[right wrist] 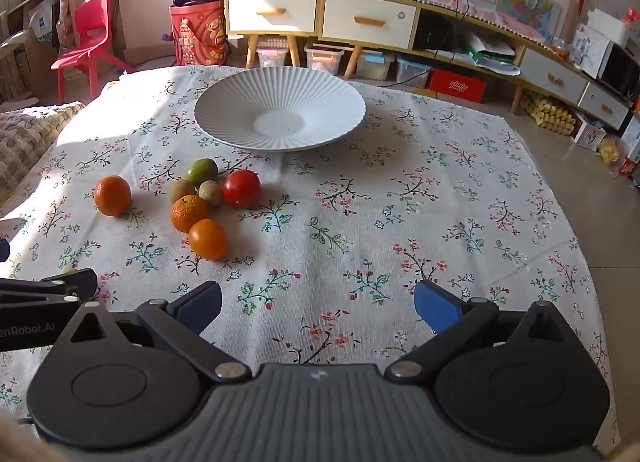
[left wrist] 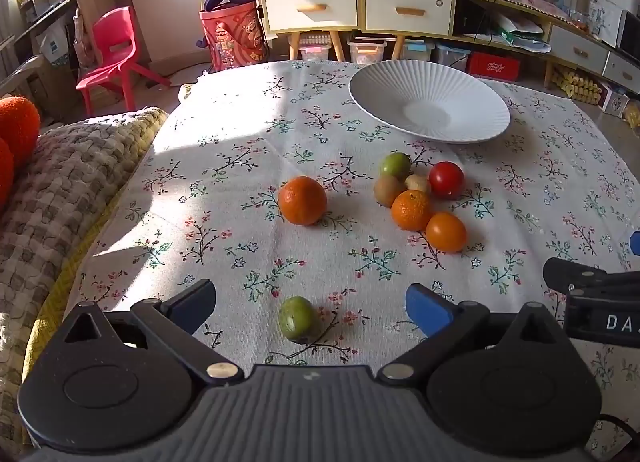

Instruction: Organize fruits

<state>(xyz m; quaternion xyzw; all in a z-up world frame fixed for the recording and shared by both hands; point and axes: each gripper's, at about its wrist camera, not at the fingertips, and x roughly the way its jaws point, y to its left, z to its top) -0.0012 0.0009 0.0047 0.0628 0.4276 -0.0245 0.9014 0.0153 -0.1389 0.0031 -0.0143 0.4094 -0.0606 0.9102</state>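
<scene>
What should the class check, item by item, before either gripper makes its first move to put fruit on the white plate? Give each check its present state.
1. White plate empty and free to receive fruit: ok.
2. Left gripper jaws wide open, nothing held: ok.
3. Right gripper jaws wide open, nothing held: ok.
4. Small green fruit lies between the left jaws, untouched: ok.
5. Lone orange stands apart, easy to reach: ok.
6. Clustered fruit such as the tomato have room for the jaws: not ok, they touch one another.
</scene>
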